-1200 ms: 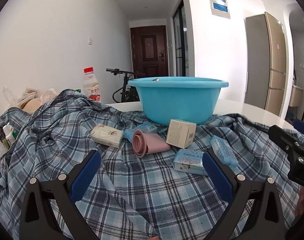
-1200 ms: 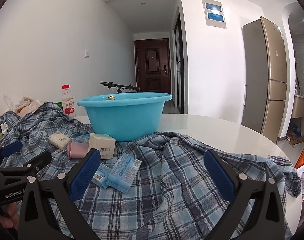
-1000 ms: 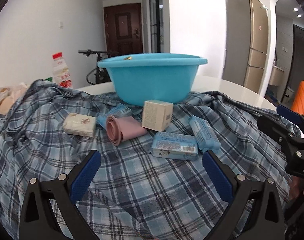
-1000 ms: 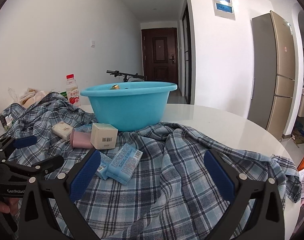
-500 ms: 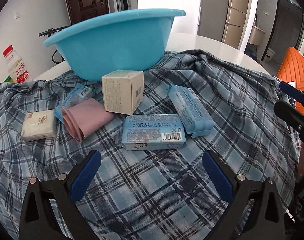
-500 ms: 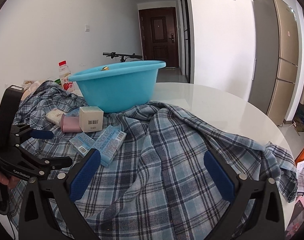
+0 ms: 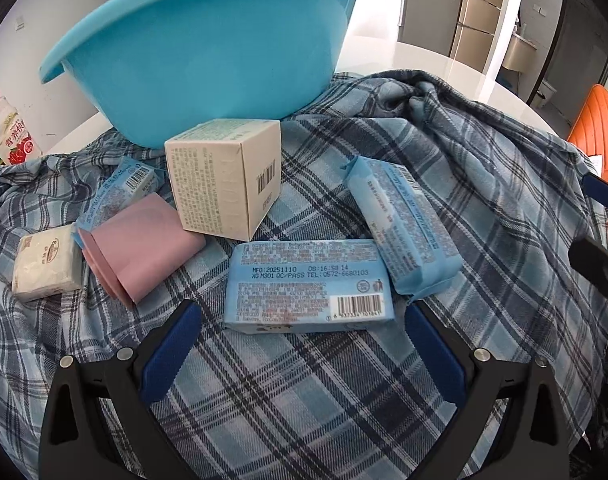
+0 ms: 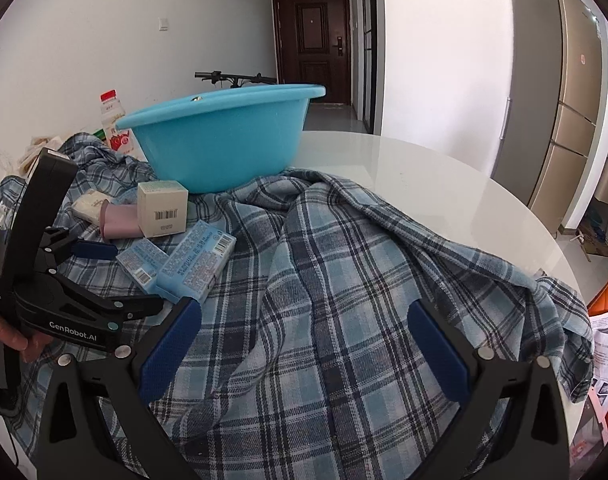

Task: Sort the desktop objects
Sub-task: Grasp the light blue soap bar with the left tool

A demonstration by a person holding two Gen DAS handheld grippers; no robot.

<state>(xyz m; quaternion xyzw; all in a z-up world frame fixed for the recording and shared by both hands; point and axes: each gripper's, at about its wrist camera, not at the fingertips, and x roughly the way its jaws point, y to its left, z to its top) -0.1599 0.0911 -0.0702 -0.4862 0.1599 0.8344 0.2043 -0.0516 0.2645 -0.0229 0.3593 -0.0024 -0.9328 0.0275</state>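
Your left gripper (image 7: 304, 344) is the one lined up: the flat blue wipes pack (image 7: 309, 285) with the barcode facing up lies on the plaid shirt (image 7: 483, 184) just ahead of the jaws, centred between them. Its long axis runs left-right, straight across the gap. The jaws are spread wide and hold nothing, but the pack looks about as long as the gap, so I'd judge you need to twist the wrist and close across the short side, or it will jam end-on.

Your right gripper (image 8: 304, 344) is also spread and empty, sitting over bare shirt, well apart from the cluster. Left is clearly nearer.

Count, from the left wrist view:
- Blue wipes packs: three. The flat one ahead; a second (image 7: 403, 224) angled away on its right, near end touching the first pack's right corner; a third (image 7: 120, 188) partly hidden behind the cup.
- Pink cup (image 7: 140, 244): one, on its side, rim pointing toward you and left.
- Cream carton (image 7: 224, 178): one, upright, against the basin's base.
- White tissue pack (image 7: 46, 262): one, far left, just beside the cup rim.
- Blue basin (image 7: 208, 44): one, behind everything; contents mostly hidden.
- Red-capped drink bottle (image 8: 112, 124): one, behind the basin on the tabletop (image 8: 443, 192).
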